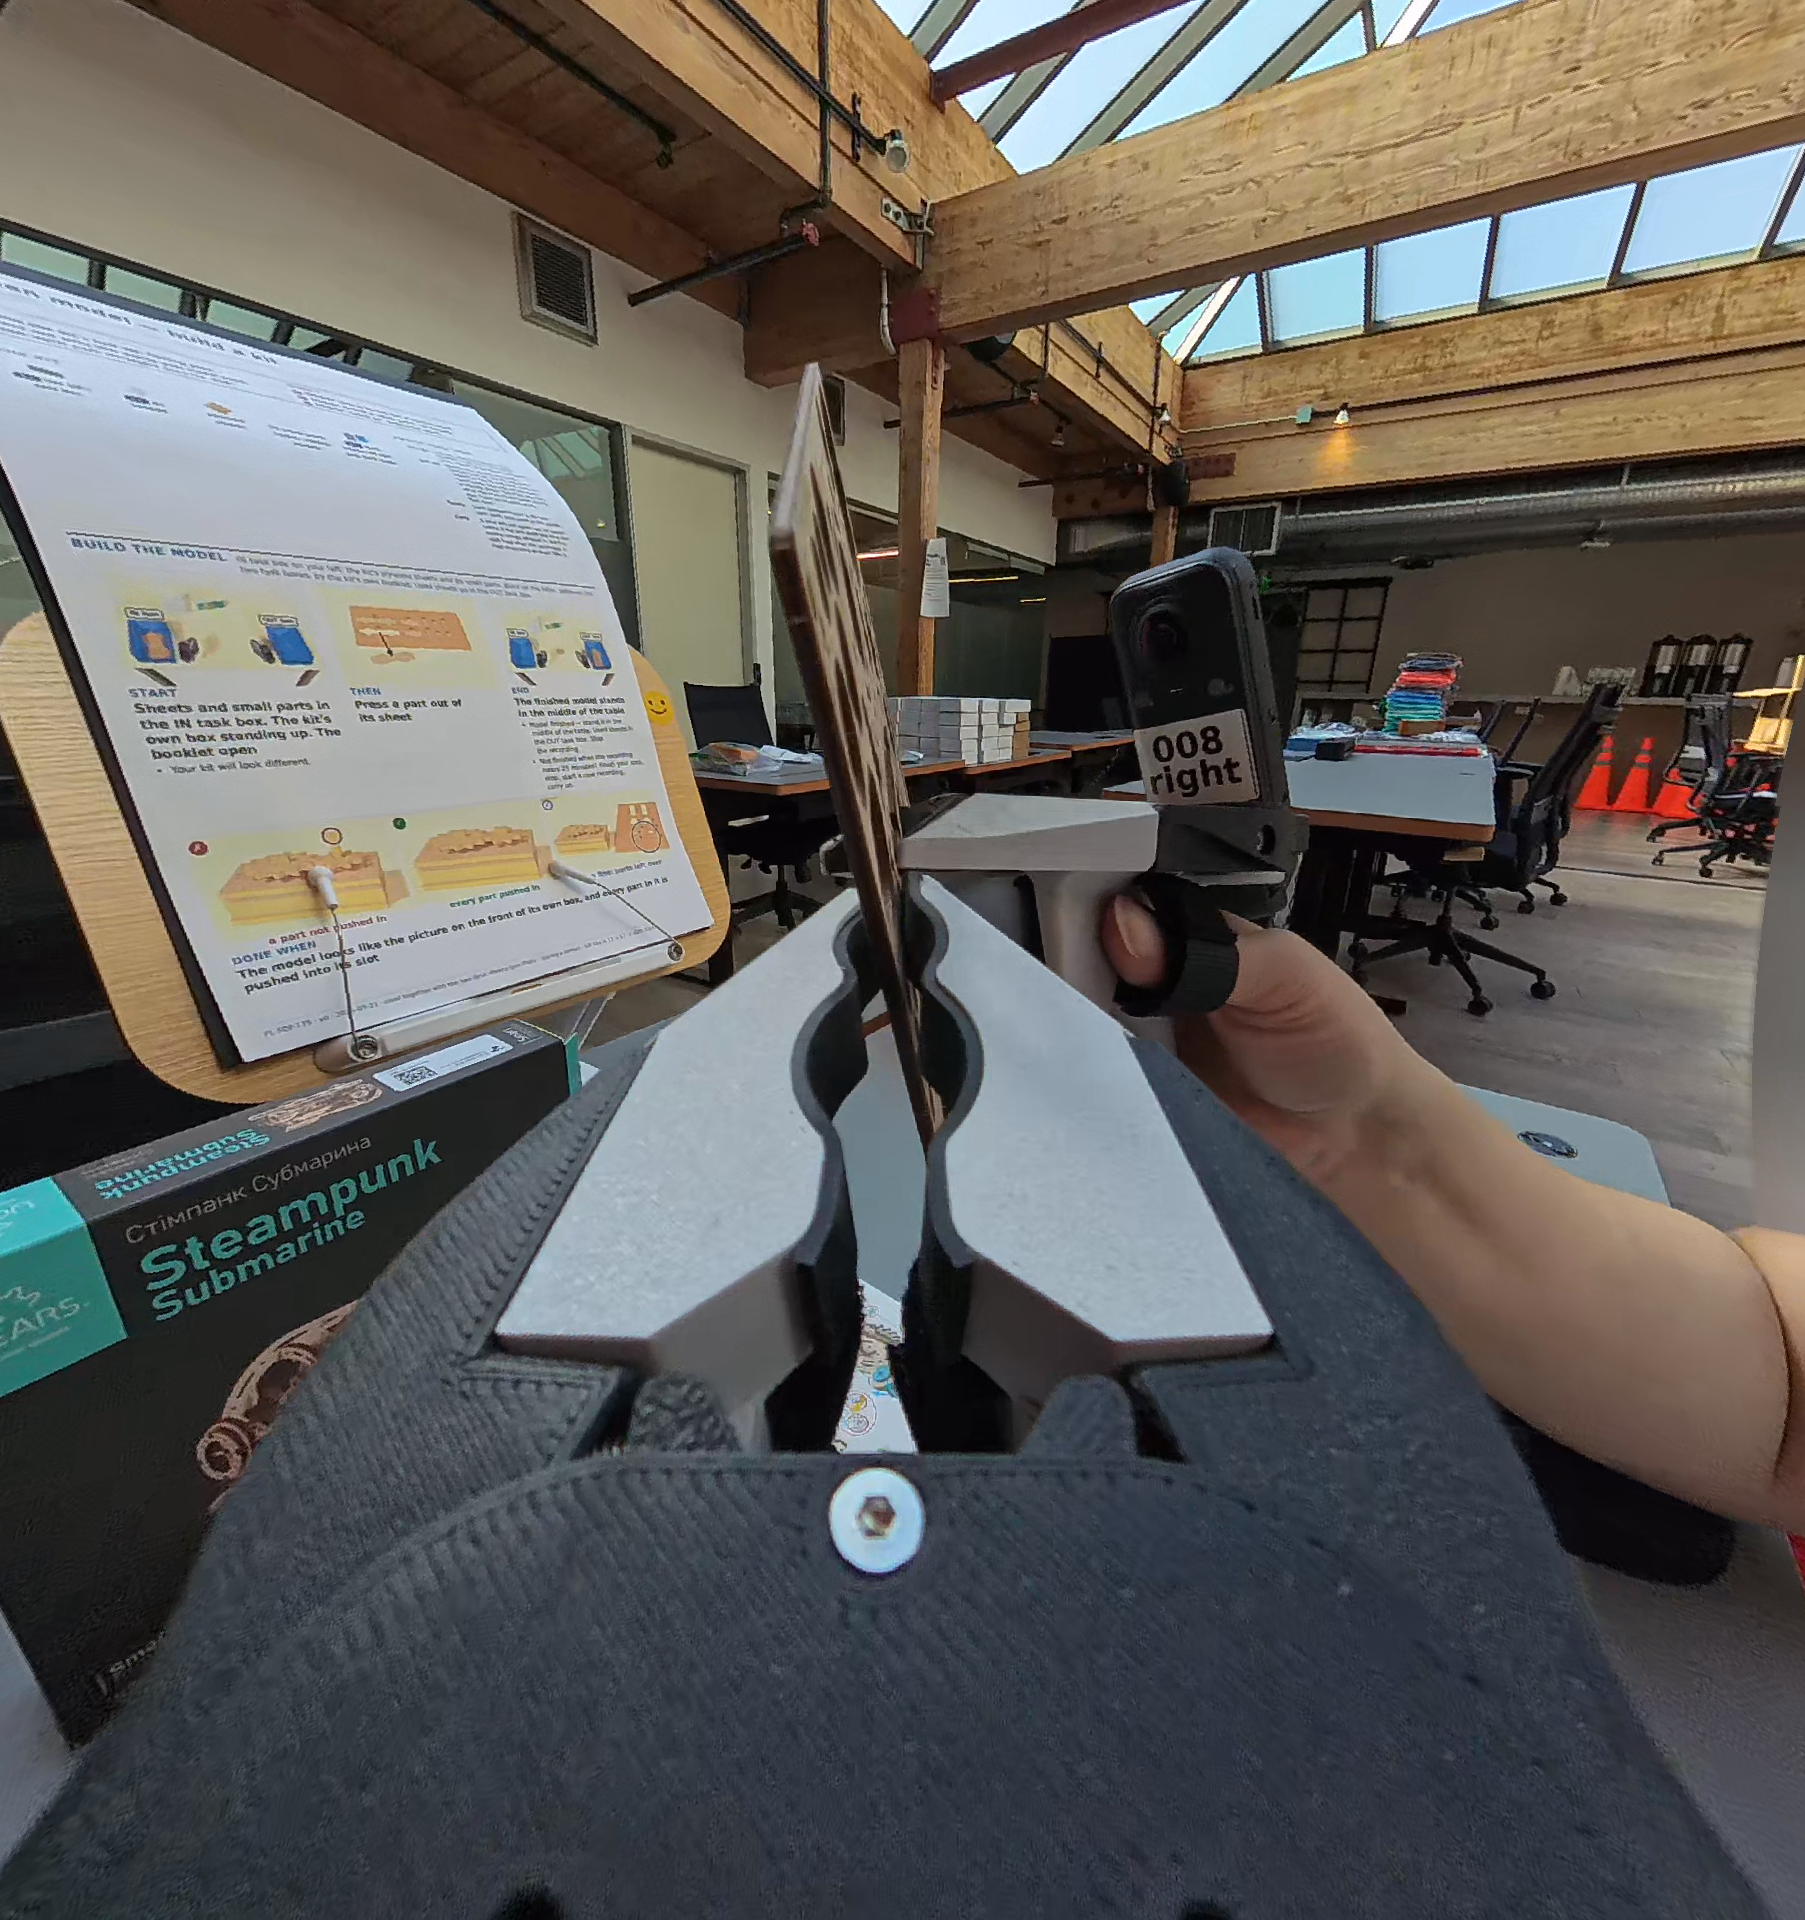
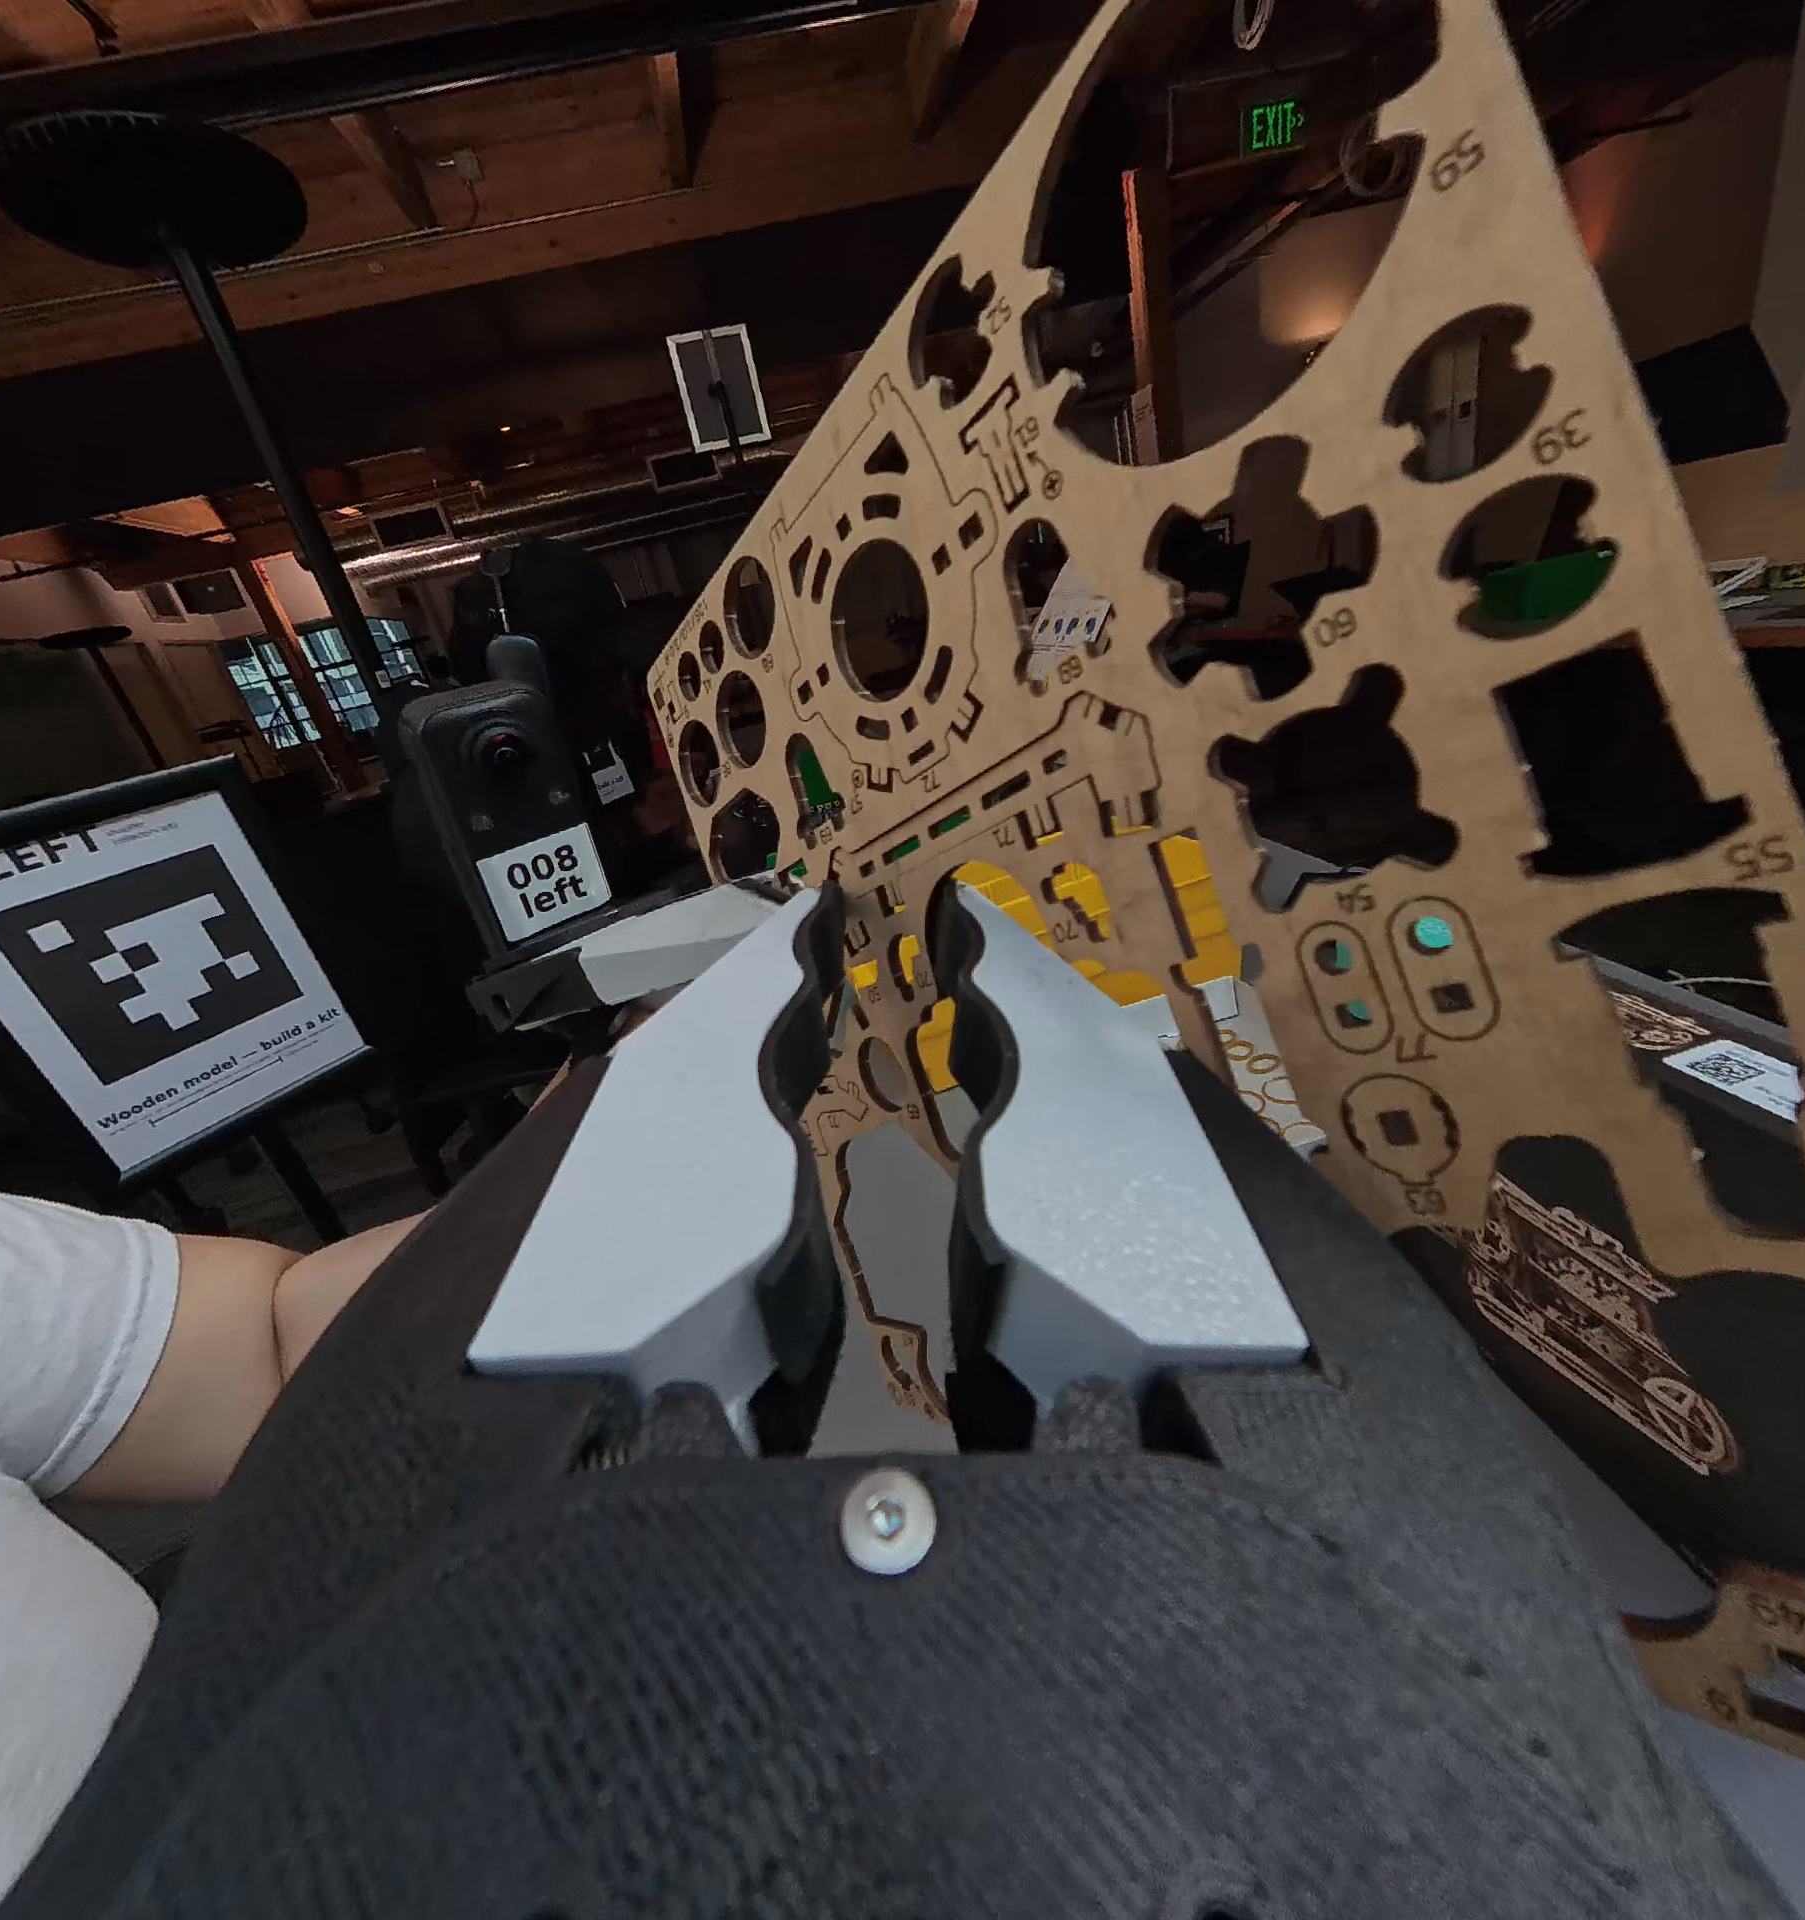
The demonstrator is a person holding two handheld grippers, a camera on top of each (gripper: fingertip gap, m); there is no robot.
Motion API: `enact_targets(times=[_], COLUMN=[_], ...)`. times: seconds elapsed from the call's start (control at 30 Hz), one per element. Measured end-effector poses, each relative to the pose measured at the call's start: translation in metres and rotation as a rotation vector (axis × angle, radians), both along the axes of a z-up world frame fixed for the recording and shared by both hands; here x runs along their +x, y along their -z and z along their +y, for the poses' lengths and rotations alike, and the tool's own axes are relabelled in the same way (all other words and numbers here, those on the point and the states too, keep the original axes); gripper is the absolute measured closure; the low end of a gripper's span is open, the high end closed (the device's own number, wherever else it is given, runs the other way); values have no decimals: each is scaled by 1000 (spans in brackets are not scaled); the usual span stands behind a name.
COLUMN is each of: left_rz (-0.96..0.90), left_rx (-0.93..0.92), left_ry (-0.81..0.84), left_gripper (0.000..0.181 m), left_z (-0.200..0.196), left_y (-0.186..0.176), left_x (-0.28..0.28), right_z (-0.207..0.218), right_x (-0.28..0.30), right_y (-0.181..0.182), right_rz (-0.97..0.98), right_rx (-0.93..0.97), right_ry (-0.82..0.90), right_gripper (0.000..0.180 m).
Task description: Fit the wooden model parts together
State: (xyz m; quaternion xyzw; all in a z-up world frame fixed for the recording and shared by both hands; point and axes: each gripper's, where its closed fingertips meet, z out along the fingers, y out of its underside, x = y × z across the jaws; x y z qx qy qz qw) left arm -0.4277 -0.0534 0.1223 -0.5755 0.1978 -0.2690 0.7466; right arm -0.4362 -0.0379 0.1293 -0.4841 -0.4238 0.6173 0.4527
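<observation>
A thin wooden sheet of laser-cut model parts (image 1: pixel 844 665) stands upright, edge-on in the left wrist view. My left gripper (image 1: pixel 893 935) is shut on its lower edge. In the right wrist view the sheet (image 2: pixel 1397 748) shows face-on, with many empty cut-outs and some parts still in it. My right gripper (image 2: pixel 887 914) points straight at the sheet's face, jaws a narrow gap apart, tips at or against a part near the lower left; nothing is between them. One of its fingers (image 1: pixel 1033 836) reaches the sheet from the right. The left gripper (image 2: pixel 607 951) also shows at the sheet's left edge.
The dark kit box (image 1: pixel 202 1268) stands at my left, with an instruction page on a wooden stand (image 1: pixel 358 707) behind it. A framed marker sign (image 2: pixel 139 966) and a black pole (image 2: pixel 254 416) stand at left. Yellow blocks (image 2: pixel 1194 894) show behind the sheet. My two grippers' fingertips are within a few centimetres of each other.
</observation>
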Motion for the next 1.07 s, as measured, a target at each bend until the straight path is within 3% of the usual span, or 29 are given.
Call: enact_targets(times=[0.2, 0.37, 0.43, 0.63, 0.73, 0.93, 1.07], left_rz=[66, -99, -149, -229, -265, -384, -410], left_rx=[54, 10, 0, 4, 9, -100, -216], left_ry=[-63, 54, 70, 66, 45, 234, 445], left_gripper=[179, 180, 181, 180, 181, 181, 181], left_z=[-2, 2, 2, -8, -19, -48, -63], left_y=[-1, -18, -18, -21, -27, -26, -20], left_x=[5, 7, 4, -9, -31, -49, -36], right_z=[2, 4, 0, -11, -12, 28, 28], right_x=[1, 9, 8, 13, 38, 99, 99], right_y=[-3, -16, -15, -7, -33, -71, -41], right_rz=[29, 71, 27, -155, -78, 174, 269], right_rx=[9, -42, -76, 31, 92, 363, 372], right_ry=[45, 28, -13, -19, -19, 128, -113], right_gripper=[165, 165, 154, 153, 156, 157, 154])
